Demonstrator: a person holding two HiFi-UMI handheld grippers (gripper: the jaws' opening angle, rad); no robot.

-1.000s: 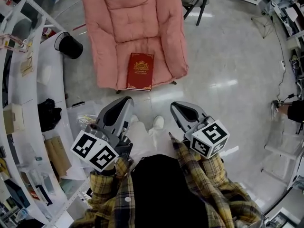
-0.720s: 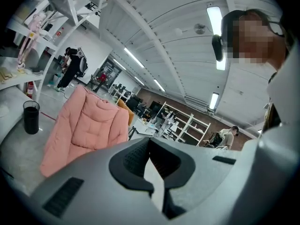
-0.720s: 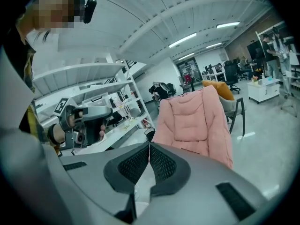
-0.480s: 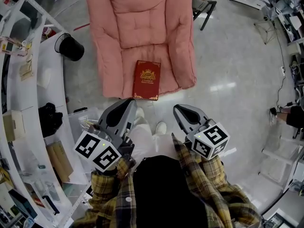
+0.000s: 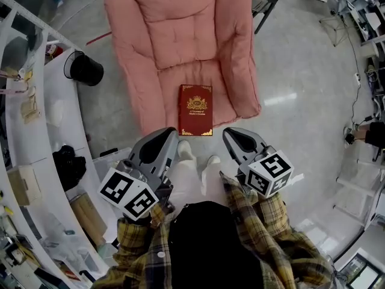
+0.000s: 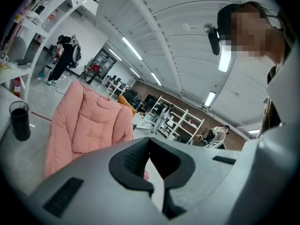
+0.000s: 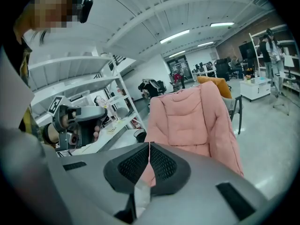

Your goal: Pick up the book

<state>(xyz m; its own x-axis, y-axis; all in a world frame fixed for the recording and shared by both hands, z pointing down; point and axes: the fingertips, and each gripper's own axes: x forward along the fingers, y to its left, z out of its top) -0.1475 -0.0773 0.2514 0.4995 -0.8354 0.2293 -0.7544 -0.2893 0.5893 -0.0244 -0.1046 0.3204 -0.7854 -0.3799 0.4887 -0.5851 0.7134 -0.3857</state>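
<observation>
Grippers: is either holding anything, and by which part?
Nothing is held. Left gripper and right gripper: jaws shut, empty. The book lies on the chair.

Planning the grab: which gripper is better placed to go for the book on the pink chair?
Left, marginally. In the head view the left gripper sits nearer the book than the right gripper. Both are shut and short of it, so either must open first.
</observation>
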